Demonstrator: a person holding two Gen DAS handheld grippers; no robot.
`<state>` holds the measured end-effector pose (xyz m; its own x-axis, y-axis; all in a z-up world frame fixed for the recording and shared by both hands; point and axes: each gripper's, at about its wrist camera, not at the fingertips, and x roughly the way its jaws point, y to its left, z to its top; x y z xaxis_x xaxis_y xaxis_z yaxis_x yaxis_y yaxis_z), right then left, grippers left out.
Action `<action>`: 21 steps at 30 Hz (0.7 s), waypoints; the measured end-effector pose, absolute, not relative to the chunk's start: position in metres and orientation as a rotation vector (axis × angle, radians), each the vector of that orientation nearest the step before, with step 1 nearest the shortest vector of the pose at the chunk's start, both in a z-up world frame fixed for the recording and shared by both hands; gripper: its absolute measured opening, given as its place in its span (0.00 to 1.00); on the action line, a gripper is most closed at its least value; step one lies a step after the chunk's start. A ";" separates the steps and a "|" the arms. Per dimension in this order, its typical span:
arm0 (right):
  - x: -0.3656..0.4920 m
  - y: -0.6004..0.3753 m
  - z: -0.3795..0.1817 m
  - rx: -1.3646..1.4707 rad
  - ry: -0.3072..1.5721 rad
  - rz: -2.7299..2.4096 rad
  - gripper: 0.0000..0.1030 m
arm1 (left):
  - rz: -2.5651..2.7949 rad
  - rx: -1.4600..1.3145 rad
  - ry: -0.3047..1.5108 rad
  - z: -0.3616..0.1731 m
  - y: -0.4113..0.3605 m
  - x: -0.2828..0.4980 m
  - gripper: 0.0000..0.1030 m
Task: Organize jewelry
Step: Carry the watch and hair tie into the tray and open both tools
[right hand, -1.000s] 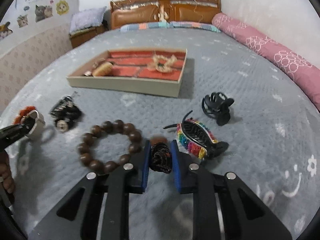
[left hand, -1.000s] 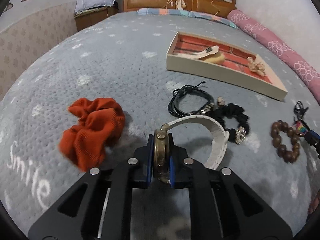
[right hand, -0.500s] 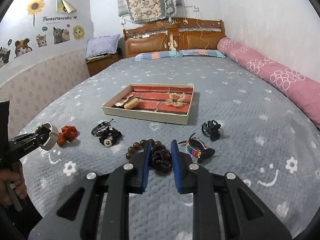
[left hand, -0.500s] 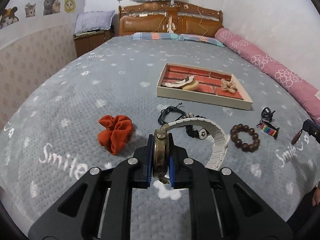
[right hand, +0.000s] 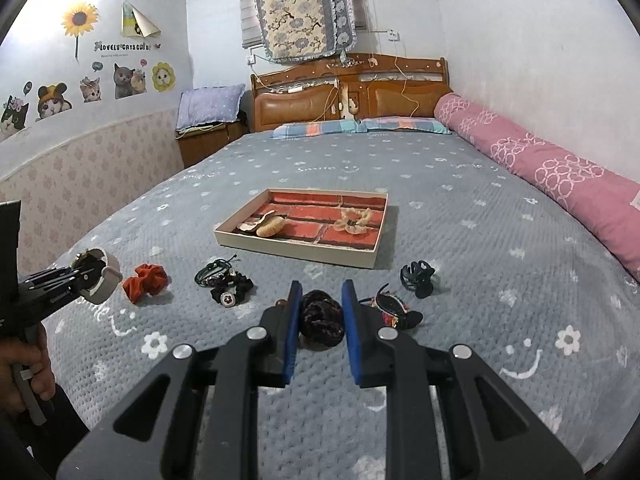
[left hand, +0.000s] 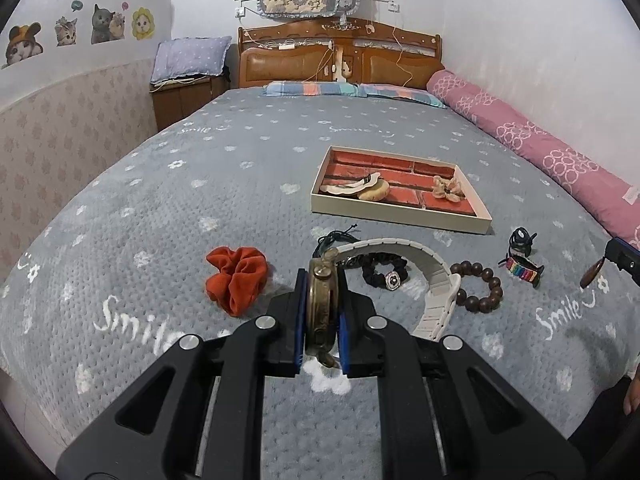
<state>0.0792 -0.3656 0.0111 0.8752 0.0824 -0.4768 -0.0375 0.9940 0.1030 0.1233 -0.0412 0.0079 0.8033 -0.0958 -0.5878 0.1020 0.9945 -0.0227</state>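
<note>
My left gripper is shut on a brass watch with a white strap, held above the bed. My right gripper is shut on a dark braided hair tie, also held above the bed. The brick-patterned tray lies ahead and holds a hair clip and a beige scrunchie; it also shows in the right wrist view. On the bedspread lie an orange scrunchie, a black scrunchie, black cords, a wooden bead bracelet, a rainbow clip and a black claw clip.
The grey bedspread covers the bed. A pink bolster lies along the right wall. The wooden headboard and pillows are far back. A nightstand stands at the back left. A hand holds the left gripper.
Both grippers have risen and pulled back from the bedspread with their items held. The bed items now look smaller and farther away.
</note>
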 end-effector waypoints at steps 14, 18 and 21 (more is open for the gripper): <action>0.145 -0.359 0.036 0.054 0.478 0.077 0.20 | -0.140 0.028 0.604 0.037 -0.059 0.193 0.11; 0.184 -0.359 0.039 0.066 0.486 0.077 0.20 | -0.147 0.024 0.625 0.038 -0.067 0.237 0.11; 0.215 -0.356 0.038 0.080 0.502 0.088 0.20 | -0.145 0.023 0.640 0.032 -0.073 0.269 0.11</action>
